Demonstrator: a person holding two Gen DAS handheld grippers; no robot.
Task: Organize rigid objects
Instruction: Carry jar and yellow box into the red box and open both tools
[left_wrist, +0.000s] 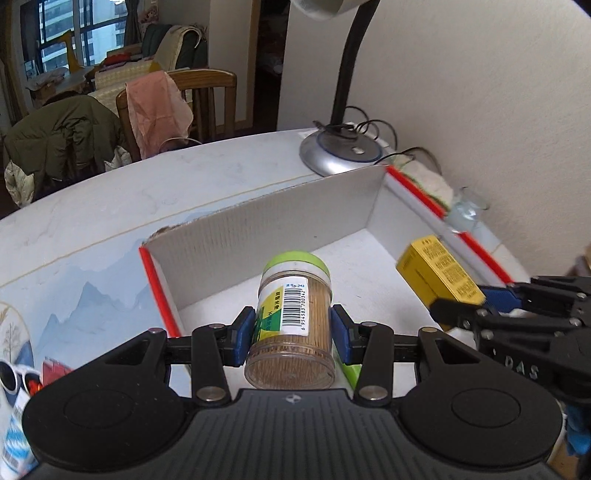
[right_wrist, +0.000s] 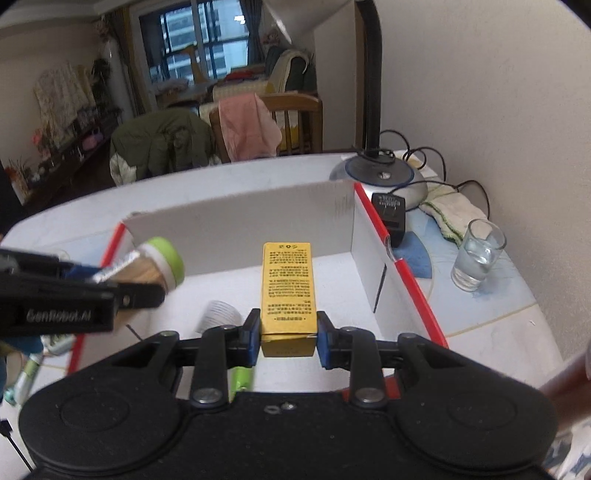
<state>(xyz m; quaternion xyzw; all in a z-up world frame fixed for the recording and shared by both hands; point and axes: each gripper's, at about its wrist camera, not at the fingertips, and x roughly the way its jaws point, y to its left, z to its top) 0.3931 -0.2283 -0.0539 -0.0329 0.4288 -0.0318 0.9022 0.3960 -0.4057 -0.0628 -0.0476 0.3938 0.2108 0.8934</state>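
Jar (left_wrist: 291, 314) pinched by the left gripper (left_wrist: 291, 330), yellow carton (right_wrist: 287, 291) by the right gripper (right_wrist: 287, 338) (both above the box (left_wrist: 258, 225)); dropped early, the jar would probably roll.

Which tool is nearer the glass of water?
Right. The right tool, clamping the yellow box, is over the cardboard box's side nearest the glass of water; the left tool, clamping the toothpick jar, is farther across.

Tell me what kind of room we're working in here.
Most likely a home dining or living area. A wooden chair draped with pink cloth stands at the table, a sofa sits by the window, and a desk lamp and a water glass share the tabletop.
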